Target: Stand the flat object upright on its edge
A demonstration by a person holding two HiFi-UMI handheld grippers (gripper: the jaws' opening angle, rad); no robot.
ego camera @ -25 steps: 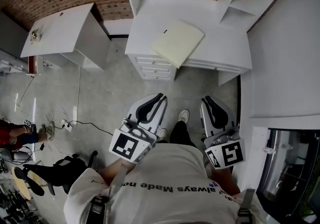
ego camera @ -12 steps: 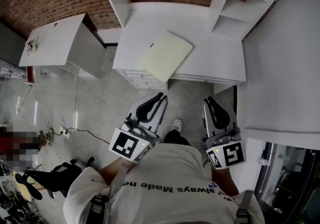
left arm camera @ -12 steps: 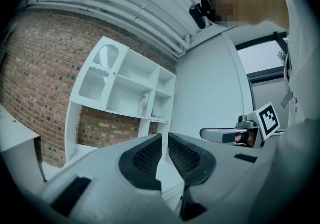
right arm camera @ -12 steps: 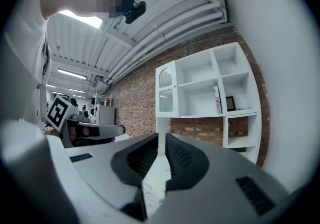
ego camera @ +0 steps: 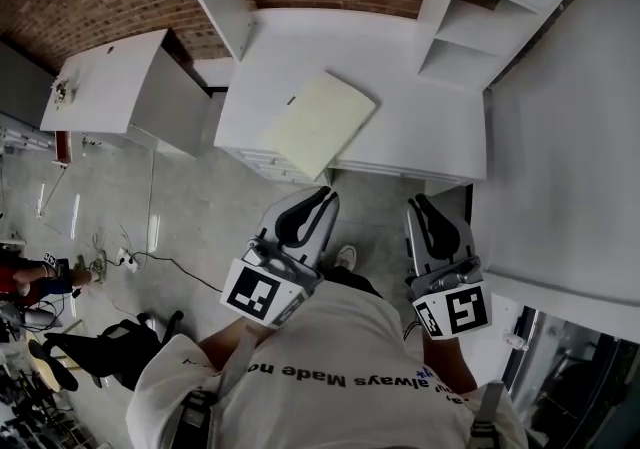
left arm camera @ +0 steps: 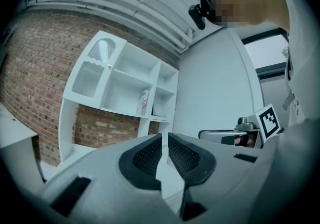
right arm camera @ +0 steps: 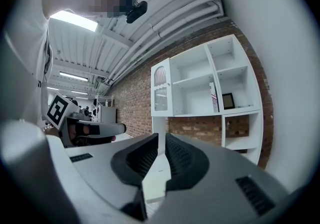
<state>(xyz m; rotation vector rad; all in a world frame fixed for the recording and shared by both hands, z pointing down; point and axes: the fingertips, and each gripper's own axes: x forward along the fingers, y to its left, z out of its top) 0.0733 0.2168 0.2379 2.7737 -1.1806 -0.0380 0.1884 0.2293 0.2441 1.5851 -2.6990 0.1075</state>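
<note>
The flat object (ego camera: 318, 124) is a pale yellow board lying flat on the white desk (ego camera: 420, 127), its near corner hanging over the desk's front edge. Both grippers are held low in front of the person's body, well short of the desk. My left gripper (ego camera: 322, 197) is shut with nothing in it, and its pads (left arm camera: 150, 155) nearly touch. My right gripper (ego camera: 416, 201) is also shut and empty. In the right gripper view the pale board (right arm camera: 156, 180) shows past the closed gripper (right arm camera: 161, 140), far ahead. The left gripper view's own gripper (left arm camera: 165, 142) points at the shelves.
A white shelf unit (ego camera: 470, 17) stands on the desk against the brick wall. Drawers (ego camera: 270, 165) sit under the desk's left side. A second white table (ego camera: 120, 77) stands at left. Cables (ego camera: 130, 252) and a black chair (ego camera: 100, 352) are on the floor; a white wall (ego camera: 570, 137) is at right.
The desk and board have slid down and left in the head view as the person comes closer. Both grippers keep the same pose, shut.
</note>
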